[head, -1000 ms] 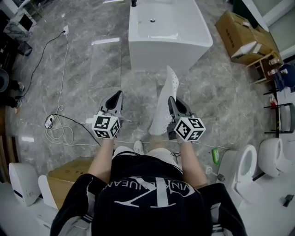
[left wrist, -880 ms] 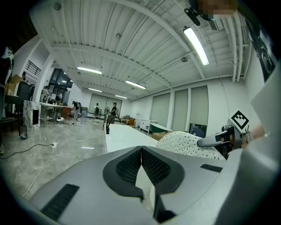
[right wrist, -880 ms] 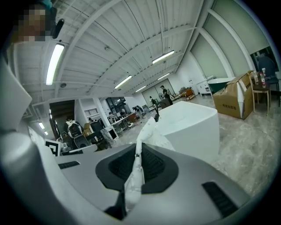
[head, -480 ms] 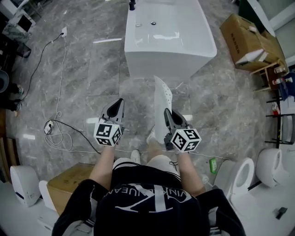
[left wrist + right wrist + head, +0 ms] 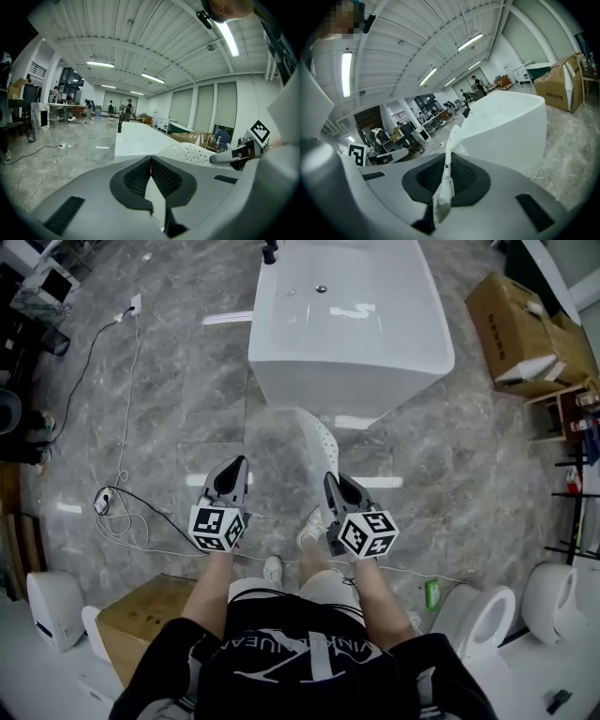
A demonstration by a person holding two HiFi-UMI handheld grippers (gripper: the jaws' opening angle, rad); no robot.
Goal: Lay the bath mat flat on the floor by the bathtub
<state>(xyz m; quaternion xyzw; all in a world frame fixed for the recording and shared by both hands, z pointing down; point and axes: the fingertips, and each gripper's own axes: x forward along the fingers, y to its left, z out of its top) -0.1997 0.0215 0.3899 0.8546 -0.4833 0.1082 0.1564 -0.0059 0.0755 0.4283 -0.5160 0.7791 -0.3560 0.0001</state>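
Observation:
The white bathtub (image 5: 352, 324) stands on the grey marble floor ahead of me. A white perforated bath mat (image 5: 317, 442) hangs upright from my right gripper (image 5: 331, 481), which is shut on its lower edge; in the right gripper view the mat's edge (image 5: 446, 178) runs between the pads. About a hand's width to the left, my left gripper (image 5: 239, 463) is shut and holds nothing. In the left gripper view the mat (image 5: 194, 152) lies to the right of its jaws, apart from them, with the bathtub (image 5: 136, 138) behind it.
Cardboard boxes (image 5: 525, 324) and a shelf sit at the right. A black cable (image 5: 122, 493) trails across the floor on the left. Another box (image 5: 141, 606) is at my lower left, and toilets (image 5: 483, 615) at my lower right. My shoes (image 5: 274, 568) stand below the grippers.
The bathtub has come nearer as I stepped forward. The mat in my right gripper has swung from leaning right to standing more upright, closer to the tub's front.

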